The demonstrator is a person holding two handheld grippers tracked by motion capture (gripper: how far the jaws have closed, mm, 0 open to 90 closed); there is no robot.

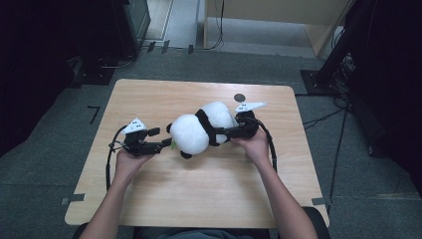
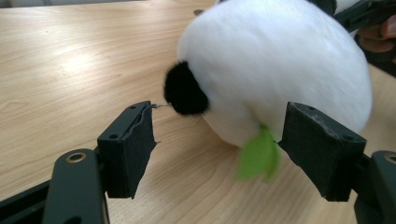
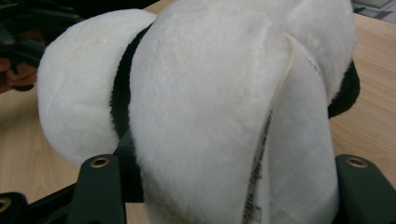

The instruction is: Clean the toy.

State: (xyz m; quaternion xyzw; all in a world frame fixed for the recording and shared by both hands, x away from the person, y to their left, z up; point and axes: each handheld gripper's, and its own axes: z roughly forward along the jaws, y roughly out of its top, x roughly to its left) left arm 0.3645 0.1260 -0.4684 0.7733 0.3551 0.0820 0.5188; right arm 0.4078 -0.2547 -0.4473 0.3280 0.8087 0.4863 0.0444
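Note:
A white and black panda plush (image 1: 201,130) lies on its side in the middle of the wooden table (image 1: 199,199). My right gripper (image 1: 222,133) reaches in from the right and is shut on the plush's body. In the right gripper view the fur and a white sewn-in tag (image 3: 299,154) bulge between the jaws. My left gripper (image 1: 160,138) stands open just left of the head. In the left gripper view the round head (image 2: 280,60), a black ear (image 2: 185,93) and a green felt leaf (image 2: 258,156) sit just beyond the pads (image 2: 133,149), untouched.
A small dark round spot (image 1: 239,97) marks the table's far side. Bare wood spreads in front of the plush, towards the person. Cables trail from both grippers, and more cables and a stand base (image 1: 318,79) lie on the floor to the right.

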